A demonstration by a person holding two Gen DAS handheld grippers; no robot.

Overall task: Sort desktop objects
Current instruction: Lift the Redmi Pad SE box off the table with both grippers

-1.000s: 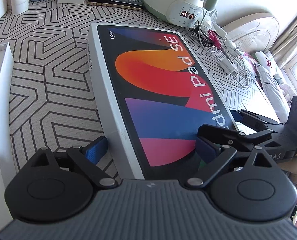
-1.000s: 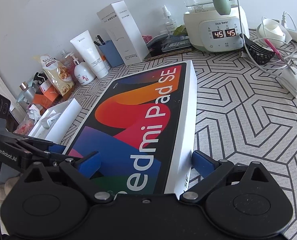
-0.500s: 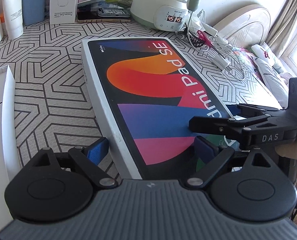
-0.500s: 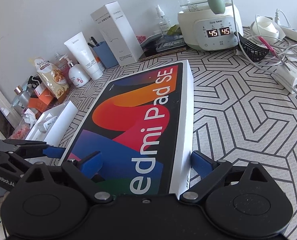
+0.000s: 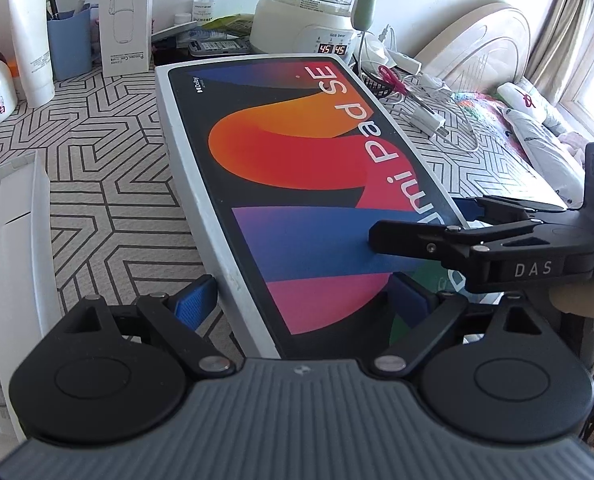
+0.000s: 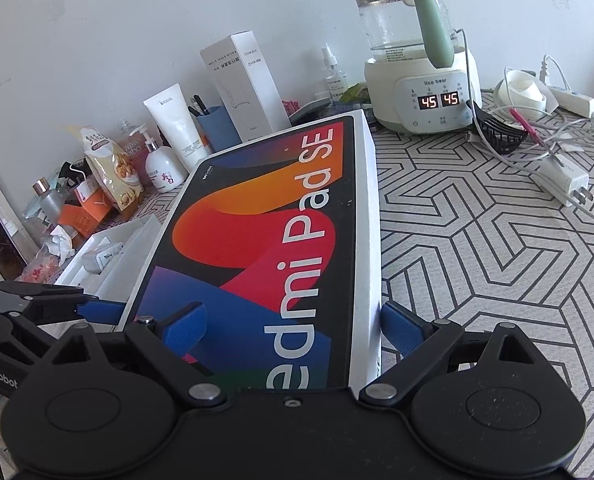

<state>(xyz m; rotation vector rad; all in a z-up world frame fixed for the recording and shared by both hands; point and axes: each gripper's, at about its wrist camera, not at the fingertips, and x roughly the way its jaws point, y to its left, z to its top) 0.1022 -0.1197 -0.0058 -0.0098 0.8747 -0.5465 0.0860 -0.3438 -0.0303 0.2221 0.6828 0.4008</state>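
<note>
A flat white Redmi Pad SE box (image 5: 297, 184) with a colourful lid is tilted up, its far end raised off the patterned desk (image 5: 97, 208). My left gripper (image 5: 303, 300) is shut on the box's near left corner, one blue pad under it and one on top. My right gripper (image 6: 297, 326) is shut on the near right corner of the same box (image 6: 265, 220). Each gripper shows in the other's view: the right one (image 5: 429, 236) and the left one (image 6: 77, 308).
A white open tray (image 5: 21, 224) lies left of the box. Along the wall stand a blue pen cup (image 5: 69, 48), a tall white carton (image 5: 127, 16), tubes, bottles and a kettle base (image 6: 429, 96). Chargers and cables (image 6: 561, 176) lie at the right.
Both grippers have lifted the box, and its far end has risen clear of the desk. Both views have tilted upward, showing more of the wall.
</note>
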